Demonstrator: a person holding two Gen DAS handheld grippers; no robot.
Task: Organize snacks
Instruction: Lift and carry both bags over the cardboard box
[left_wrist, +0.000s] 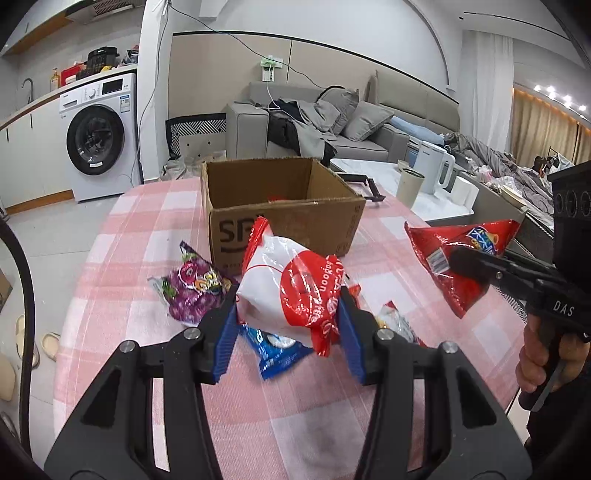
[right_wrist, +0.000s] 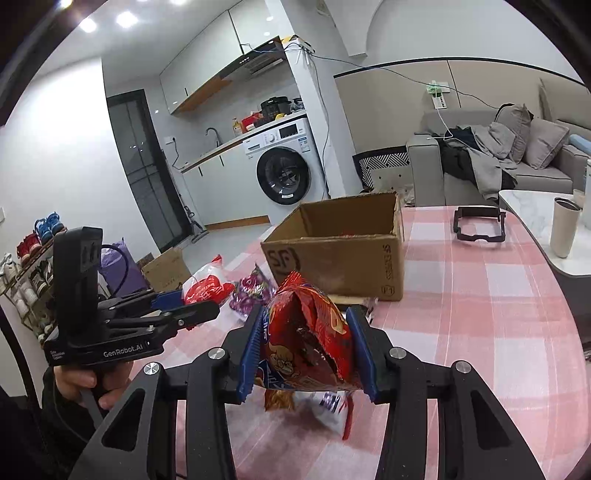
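Pink-and-white checked cloth covers the bench (left_wrist: 155, 236), whose rounded edge falls away to grey floor on the left and runs close to a white marble side table (right_wrist: 532, 206) on the right. An open cardboard box (left_wrist: 280, 218) stands upright near the far middle of the bench, with bare cloth to its right, where only a black frame (right_wrist: 478, 227) lies.

The left tool (left_wrist: 288, 321) is clamped on a white-and-red snack bag (left_wrist: 291, 295), held above the cloth just in front of the box. Under and beside it lie a blue packet (left_wrist: 277, 350) and a purple snack bag (left_wrist: 195, 291), the purple one close to the box's near left corner. Another small packet (left_wrist: 397, 321) lies just right of the tool.

The right tool (right_wrist: 306, 350) is closed on a red snack bag (right_wrist: 314, 332), lifted off the bench, well right of the left one and short of the box.

Beyond the bench stand a washing machine (left_wrist: 98, 136) under a counter, a grey sofa (left_wrist: 369, 122) heaped with clothes, and a white kettle (left_wrist: 434, 171) with a cup on the side table.
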